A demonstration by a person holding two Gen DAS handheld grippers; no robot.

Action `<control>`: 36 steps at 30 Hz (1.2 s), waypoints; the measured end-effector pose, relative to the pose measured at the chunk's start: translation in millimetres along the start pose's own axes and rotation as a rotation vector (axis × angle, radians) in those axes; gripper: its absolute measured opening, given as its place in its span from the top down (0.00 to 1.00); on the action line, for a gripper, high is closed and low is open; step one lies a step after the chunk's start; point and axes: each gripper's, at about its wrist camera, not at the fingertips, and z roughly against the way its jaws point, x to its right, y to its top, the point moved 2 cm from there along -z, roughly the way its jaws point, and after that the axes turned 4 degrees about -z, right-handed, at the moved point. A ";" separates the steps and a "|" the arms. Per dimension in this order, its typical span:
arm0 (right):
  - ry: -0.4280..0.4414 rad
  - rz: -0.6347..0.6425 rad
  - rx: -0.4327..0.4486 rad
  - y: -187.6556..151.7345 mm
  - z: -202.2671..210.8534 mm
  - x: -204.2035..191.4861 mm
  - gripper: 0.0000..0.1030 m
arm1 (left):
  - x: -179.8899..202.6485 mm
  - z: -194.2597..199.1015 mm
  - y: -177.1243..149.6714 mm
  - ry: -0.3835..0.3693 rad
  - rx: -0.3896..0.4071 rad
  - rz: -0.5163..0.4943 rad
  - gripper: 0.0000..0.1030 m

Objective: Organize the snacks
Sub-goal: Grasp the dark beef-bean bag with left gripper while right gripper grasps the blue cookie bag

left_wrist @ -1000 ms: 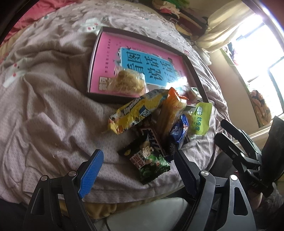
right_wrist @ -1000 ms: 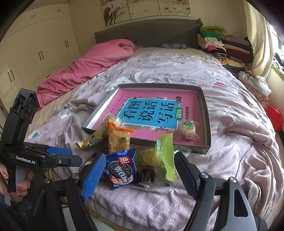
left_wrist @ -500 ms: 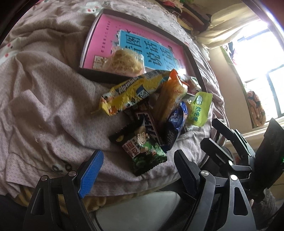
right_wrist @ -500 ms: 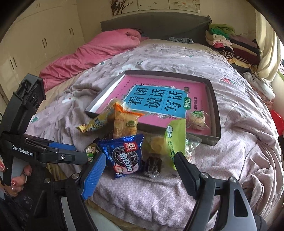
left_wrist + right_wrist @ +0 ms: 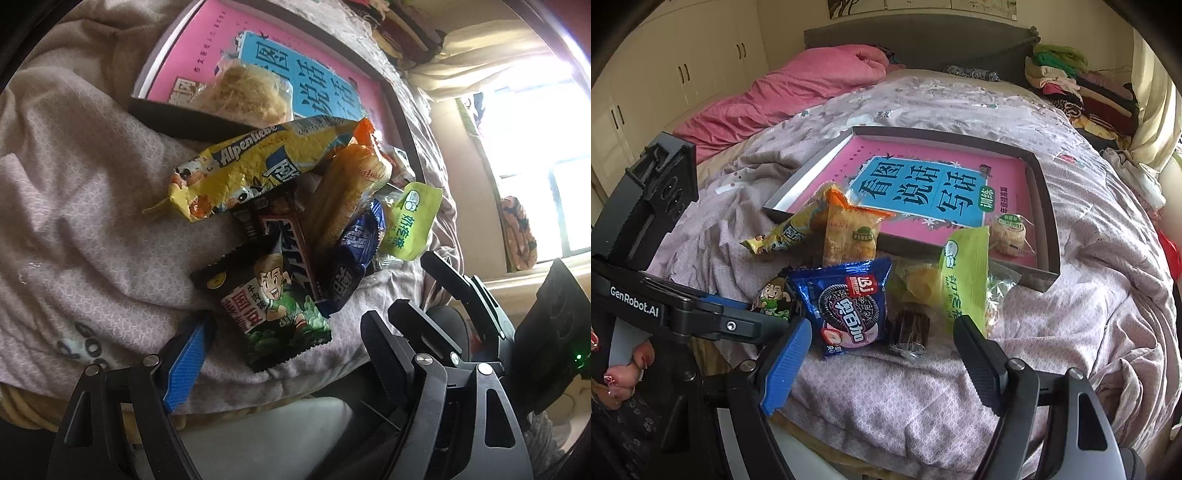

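A heap of snack packets lies on the bed in front of a dark tray [image 5: 1046,206] lined with a pink book; the tray also shows in the left wrist view [image 5: 173,118]. The heap holds a black-green pea packet [image 5: 273,314], a yellow Alpenliebe bag [image 5: 258,166], a blue Oreo pack [image 5: 849,302], an orange cracker pack [image 5: 849,236], a light green packet [image 5: 964,277] and a small dark candy [image 5: 910,332]. Two pastries [image 5: 1010,236] [image 5: 243,92] lie in the tray. My left gripper [image 5: 284,354] is open, its jaws straddling the pea packet. My right gripper [image 5: 882,358] is open, just before the Oreo pack.
A pink quilt [image 5: 798,88] lies at the bed's far left. Folded clothes [image 5: 1067,85] are stacked at the far right beside a curtain [image 5: 1152,92]. White wardrobes [image 5: 665,74] stand on the left. The bed's near edge is right under both grippers.
Both grippers have moved in closer to the snack heap. The left one has come down around the pea packet. Both stay open; no snack has moved.
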 end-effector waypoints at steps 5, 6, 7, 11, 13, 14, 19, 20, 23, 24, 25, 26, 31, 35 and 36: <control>0.000 0.000 -0.013 -1.1 -5.0 1.1 0.24 | -6.9 -5.2 2.9 -0.001 -0.006 0.030 0.36; 0.000 0.002 -0.014 -1.3 -6.0 0.5 0.24 | -8.9 -5.2 3.2 -0.001 -0.007 0.036 0.41; 0.003 0.004 -0.016 -1.7 -7.2 0.2 0.24 | -11.6 -5.9 3.8 -0.005 -0.010 0.045 0.43; 0.009 0.014 -0.024 -1.7 -13.7 -1.0 0.24 | -20.5 -6.2 4.9 -0.014 -0.016 0.071 0.48; 0.013 0.020 -0.028 -1.5 -17.2 -2.4 0.24 | -20.9 -5.5 5.8 -0.013 -0.019 0.068 0.51; 0.016 0.024 -0.030 -1.2 -18.9 -3.3 0.24 | -21.8 -4.6 5.8 -0.016 -0.018 0.067 0.51; 0.026 0.066 -0.038 2.4 -30.1 -12.5 0.24 | -26.8 -0.9 7.0 -0.034 -0.020 0.078 0.57; 0.027 0.075 -0.041 3.0 -32.9 -14.3 0.24 | -27.8 -0.4 7.2 -0.037 -0.021 0.079 0.57; 0.031 0.095 -0.039 5.0 -38.8 -17.8 0.24 | -29.3 0.1 7.1 -0.043 -0.021 0.079 0.57; 0.034 0.098 -0.035 5.8 -40.1 -18.3 0.24 | -29.7 -0.4 7.2 -0.044 -0.022 0.080 0.57; 0.042 0.101 -0.033 6.4 -42.1 -19.0 0.24 | -30.1 -0.5 7.0 -0.044 -0.022 0.081 0.57; 0.049 0.103 -0.034 7.1 -43.7 -19.2 0.24 | -30.4 -0.8 7.3 -0.045 -0.023 0.081 0.57; 0.090 0.112 -0.029 7.9 -48.2 -20.1 0.35 | -33.4 -4.0 5.1 -0.042 -0.026 0.081 0.57; 0.138 0.095 -0.030 10.0 -50.8 -18.4 0.46 | -30.9 -8.9 8.8 -0.036 -0.032 0.085 0.58; 0.141 0.091 -0.029 10.1 -50.7 -17.7 0.49 | -29.9 -10.2 10.0 -0.032 -0.033 0.087 0.58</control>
